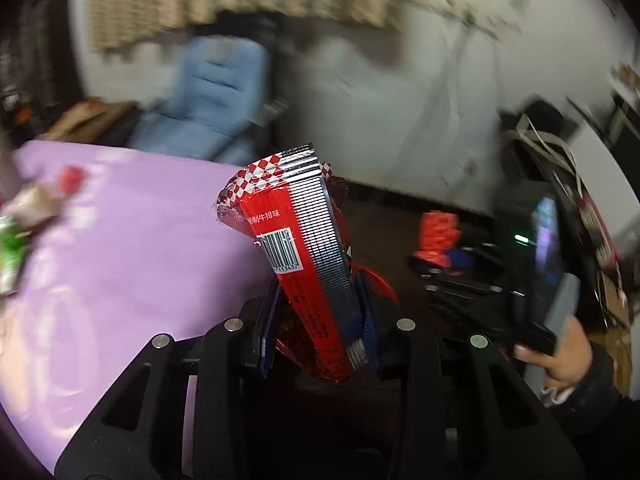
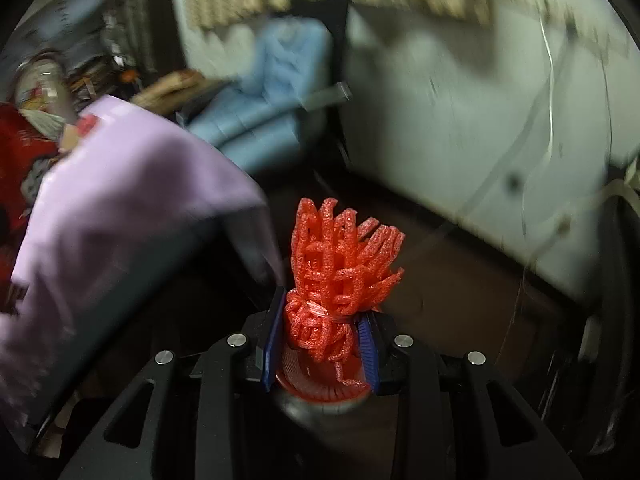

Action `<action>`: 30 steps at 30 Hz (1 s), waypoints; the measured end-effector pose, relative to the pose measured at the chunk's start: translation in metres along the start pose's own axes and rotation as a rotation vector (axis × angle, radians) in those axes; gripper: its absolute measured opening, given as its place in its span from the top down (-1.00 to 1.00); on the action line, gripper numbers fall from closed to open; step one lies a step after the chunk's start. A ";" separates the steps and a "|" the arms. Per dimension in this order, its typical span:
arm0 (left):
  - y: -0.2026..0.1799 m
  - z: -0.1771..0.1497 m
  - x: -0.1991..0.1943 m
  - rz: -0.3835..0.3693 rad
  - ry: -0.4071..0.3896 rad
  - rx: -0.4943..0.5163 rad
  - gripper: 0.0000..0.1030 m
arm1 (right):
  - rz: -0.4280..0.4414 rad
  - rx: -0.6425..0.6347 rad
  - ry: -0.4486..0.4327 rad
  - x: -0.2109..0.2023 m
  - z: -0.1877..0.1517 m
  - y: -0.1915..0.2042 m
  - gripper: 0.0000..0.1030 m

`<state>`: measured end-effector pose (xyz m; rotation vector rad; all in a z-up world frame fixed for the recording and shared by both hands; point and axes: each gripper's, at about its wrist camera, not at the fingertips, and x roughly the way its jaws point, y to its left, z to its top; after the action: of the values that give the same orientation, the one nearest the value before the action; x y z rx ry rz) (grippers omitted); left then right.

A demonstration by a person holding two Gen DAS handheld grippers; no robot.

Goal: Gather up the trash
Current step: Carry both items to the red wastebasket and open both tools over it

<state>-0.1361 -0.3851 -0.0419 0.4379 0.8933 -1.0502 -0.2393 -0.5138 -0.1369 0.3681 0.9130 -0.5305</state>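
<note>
My left gripper (image 1: 316, 312) jaws clamp a red snack wrapper (image 1: 296, 248); right gripper (image 2: 320, 332) jaws clamp red foam netting (image 2: 340, 264), w/ purple surface (image 1: 132, 240) left.

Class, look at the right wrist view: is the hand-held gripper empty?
No: the right hand-held gripper is shut on a red foam net.

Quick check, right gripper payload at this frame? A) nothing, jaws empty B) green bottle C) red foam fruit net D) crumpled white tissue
C: in the right wrist view the right gripper has its blue pads clamped on a bunched red foam net, which sticks up past the fingertips.
</note>
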 end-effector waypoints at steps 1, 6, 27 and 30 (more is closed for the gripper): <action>-0.007 0.001 0.013 -0.023 0.023 0.012 0.30 | 0.010 0.030 0.039 0.014 -0.006 -0.011 0.36; -0.040 -0.008 0.124 -0.102 0.220 0.049 0.30 | 0.115 0.195 0.200 0.090 -0.033 -0.056 0.36; -0.030 -0.062 0.322 0.024 0.541 -0.140 -0.20 | 0.185 0.439 0.470 0.248 -0.037 -0.084 -0.25; -0.024 -0.060 0.319 0.040 0.512 -0.163 -0.52 | 0.199 0.457 0.448 0.241 -0.036 -0.089 -0.35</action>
<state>-0.1171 -0.5317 -0.3313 0.5977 1.4070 -0.8303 -0.1938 -0.6340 -0.3623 1.0116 1.1672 -0.4778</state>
